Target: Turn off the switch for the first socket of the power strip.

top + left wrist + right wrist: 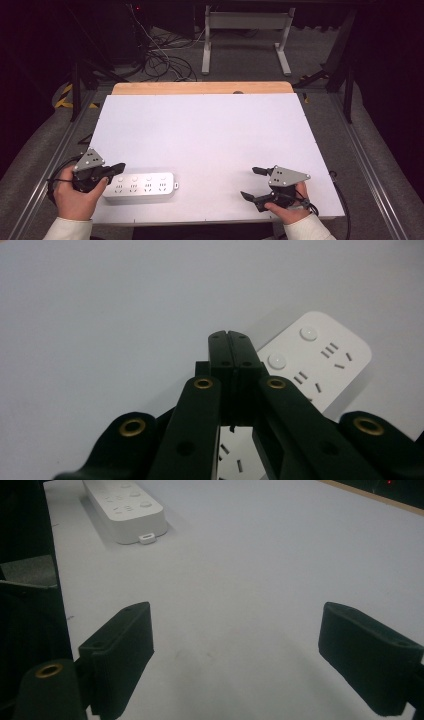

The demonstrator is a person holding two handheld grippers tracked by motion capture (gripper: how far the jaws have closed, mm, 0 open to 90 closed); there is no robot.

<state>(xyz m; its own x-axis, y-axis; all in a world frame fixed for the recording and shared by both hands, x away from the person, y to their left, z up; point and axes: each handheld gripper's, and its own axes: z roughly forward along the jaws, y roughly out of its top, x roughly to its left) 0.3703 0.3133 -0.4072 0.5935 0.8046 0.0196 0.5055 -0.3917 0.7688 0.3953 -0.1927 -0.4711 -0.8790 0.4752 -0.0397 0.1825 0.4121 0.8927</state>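
Pressing switches on a white power strip (140, 186) at the table's (210, 130) seven o'clock: left gripper (119, 168) clenched empty above its left-end buttons, right gripper (252, 183) released at five o'clock; next, likely another button.

White table (210, 125), cables (160, 60) (tangled) on grey floor (240, 60)

In the left gripper view the closed left tongs (231, 347) cover the middle of the power strip (320, 360). In the right gripper view the strip's far end is cut off at the top edge. Whether the tong tips touch it cannot be told.
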